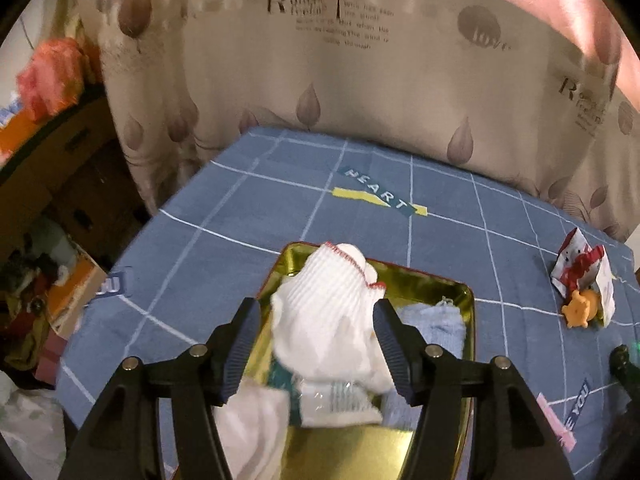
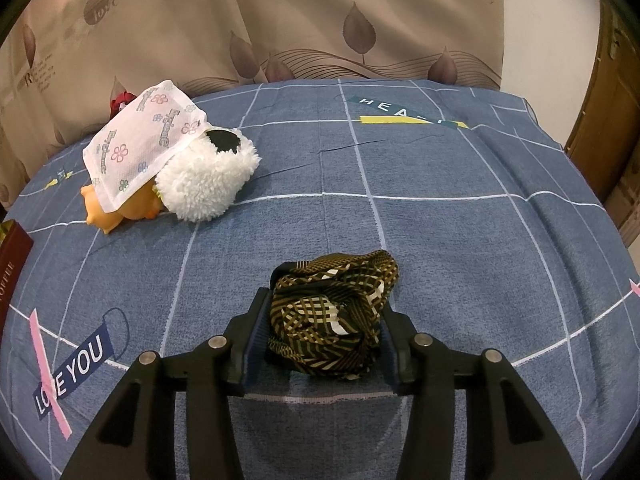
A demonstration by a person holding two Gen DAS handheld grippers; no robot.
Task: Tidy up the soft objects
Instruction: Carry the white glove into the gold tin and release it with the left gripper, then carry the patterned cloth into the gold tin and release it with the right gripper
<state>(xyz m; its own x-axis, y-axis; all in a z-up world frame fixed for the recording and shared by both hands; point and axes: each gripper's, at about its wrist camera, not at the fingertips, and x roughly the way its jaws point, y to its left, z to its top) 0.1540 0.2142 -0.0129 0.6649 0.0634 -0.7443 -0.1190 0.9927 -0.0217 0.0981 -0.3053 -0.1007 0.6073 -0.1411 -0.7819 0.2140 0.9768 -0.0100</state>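
Note:
My left gripper (image 1: 316,306) is open over a gold-lined tin (image 1: 468,300). A white ribbed sock (image 1: 332,304) with red stitching lies between its fingers, blurred, with a gap on the left side. In the tin lie a light blue cloth (image 1: 436,320), a white cloth (image 1: 256,420) and a clear packet (image 1: 336,400). My right gripper (image 2: 326,304) is shut on a crumpled brown and gold patterned cloth (image 2: 336,312) that rests on the blue bedspread (image 2: 440,240).
A white plush toy (image 2: 208,176), an orange toy (image 2: 132,208) and a floral mesh cloth (image 2: 140,136) lie together at the far left. The tin's red side (image 2: 12,264) shows at the left edge. Leaf-print curtains (image 2: 320,20) hang behind. Boxes (image 1: 60,200) stand beside the bed.

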